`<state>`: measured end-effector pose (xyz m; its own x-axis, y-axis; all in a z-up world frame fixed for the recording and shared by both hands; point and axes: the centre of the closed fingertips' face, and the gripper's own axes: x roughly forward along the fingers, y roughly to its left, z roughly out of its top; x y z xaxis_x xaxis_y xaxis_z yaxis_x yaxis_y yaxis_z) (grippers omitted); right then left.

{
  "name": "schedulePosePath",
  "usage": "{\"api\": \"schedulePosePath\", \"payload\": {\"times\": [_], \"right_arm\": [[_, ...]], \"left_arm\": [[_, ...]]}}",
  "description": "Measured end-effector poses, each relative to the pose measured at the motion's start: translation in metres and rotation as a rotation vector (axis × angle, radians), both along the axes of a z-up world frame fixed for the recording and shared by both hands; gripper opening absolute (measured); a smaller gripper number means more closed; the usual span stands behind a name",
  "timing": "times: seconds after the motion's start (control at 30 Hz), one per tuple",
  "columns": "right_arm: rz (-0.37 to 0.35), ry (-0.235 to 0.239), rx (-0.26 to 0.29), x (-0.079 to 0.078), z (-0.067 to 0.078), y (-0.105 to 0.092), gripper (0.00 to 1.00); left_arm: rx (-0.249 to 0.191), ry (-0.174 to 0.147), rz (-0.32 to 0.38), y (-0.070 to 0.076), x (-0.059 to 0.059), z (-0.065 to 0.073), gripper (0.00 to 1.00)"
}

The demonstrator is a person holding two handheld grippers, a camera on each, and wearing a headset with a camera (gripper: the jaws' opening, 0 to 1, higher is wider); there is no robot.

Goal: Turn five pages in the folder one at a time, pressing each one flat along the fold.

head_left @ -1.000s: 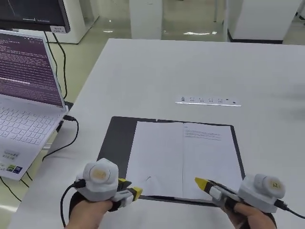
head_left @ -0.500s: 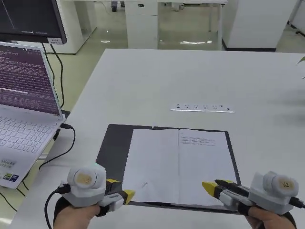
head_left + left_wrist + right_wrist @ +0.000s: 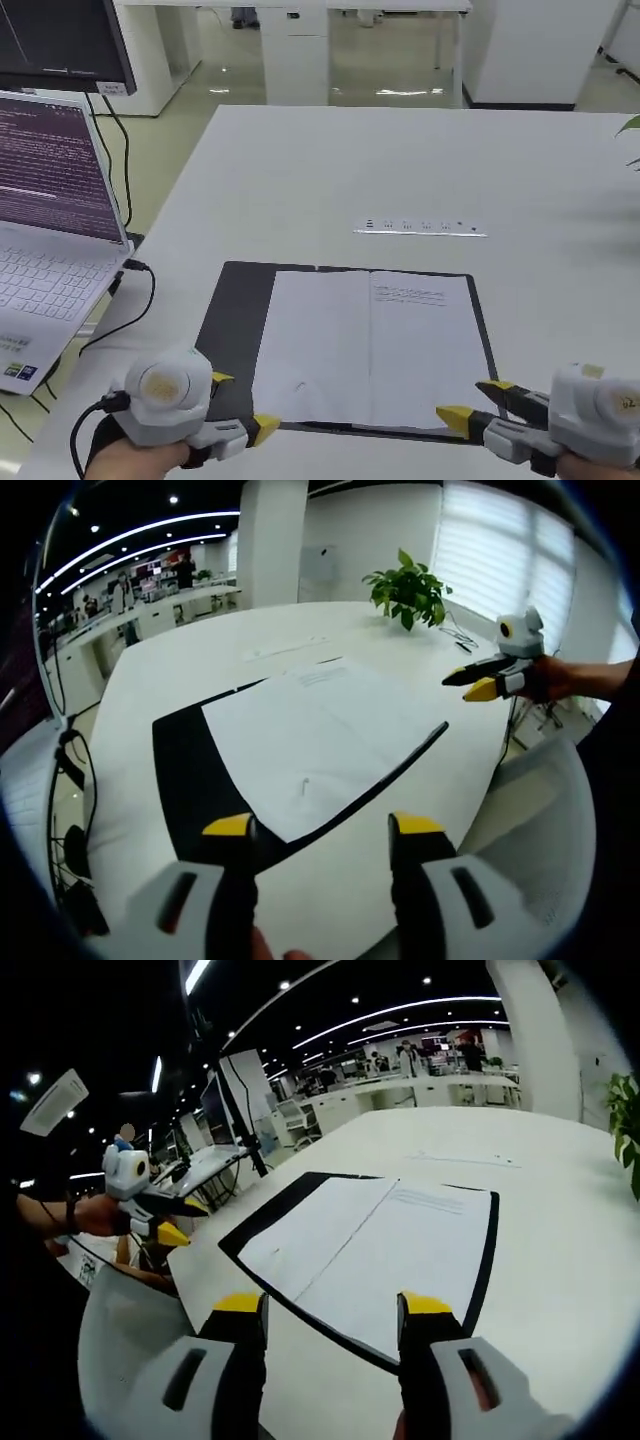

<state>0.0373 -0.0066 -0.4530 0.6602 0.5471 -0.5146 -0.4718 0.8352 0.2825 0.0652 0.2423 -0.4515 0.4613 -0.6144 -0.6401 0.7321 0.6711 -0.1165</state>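
Note:
A black folder (image 3: 232, 320) lies open and flat on the white table, with a blank white page (image 3: 315, 345) on its left and a page with a few printed lines (image 3: 425, 340) on its right. My left gripper (image 3: 243, 402) hovers at the folder's near left corner, open and empty. At the near right corner my right gripper (image 3: 470, 400) is open and empty too. The left gripper view has the left gripper (image 3: 321, 825) short of the folder (image 3: 185, 770), with the right gripper (image 3: 480, 680) beyond. In the right gripper view the right gripper (image 3: 331, 1303) faces the folder (image 3: 270, 1222).
An open laptop (image 3: 50, 230) and a monitor (image 3: 60, 40) stand off the table's left edge, with a black cable (image 3: 140, 290) running down from them. A flat white strip (image 3: 420, 228) lies on the table beyond the folder. A potted plant (image 3: 410, 590) stands at the far right.
Both grippers have drawn back toward the table's near edge and a little outward from the folder's corners. The pages lie as before. The head view has shifted slightly.

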Motion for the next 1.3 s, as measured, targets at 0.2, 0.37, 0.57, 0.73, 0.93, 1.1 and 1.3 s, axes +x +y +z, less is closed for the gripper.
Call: {"api": "schedulePosePath", "payload": {"times": [0.2, 0.37, 0.57, 0.73, 0.93, 1.1, 1.3], "right_arm": [[0.031, 0.030, -0.060, -0.024, -0.015, -0.004, 0.61], [0.060, 0.059, -0.123, -0.040, -0.025, -0.003, 0.64], [0.044, 0.080, -0.106, -0.047, -0.031, -0.002, 0.65], [0.030, 0.092, -0.100, -0.053, -0.033, -0.002, 0.65], [0.044, 0.121, -0.124, -0.065, -0.040, -0.006, 0.66], [0.046, 0.138, -0.126, -0.071, -0.042, -0.009, 0.68], [0.053, 0.156, -0.124, -0.076, -0.042, -0.011, 0.67]], "left_arm": [[-0.004, 0.015, -0.005, 0.004, -0.015, -0.008, 0.63], [0.002, 0.035, 0.000, 0.005, -0.024, -0.016, 0.68], [-0.004, 0.042, 0.013, 0.004, -0.027, -0.017, 0.69], [-0.008, 0.065, 0.032, 0.001, -0.033, -0.026, 0.69], [0.005, 0.078, 0.025, 0.000, -0.040, -0.029, 0.69], [0.009, 0.084, 0.029, 0.002, -0.041, -0.030, 0.68], [0.004, 0.082, 0.040, -0.001, -0.041, -0.029, 0.67]]}}
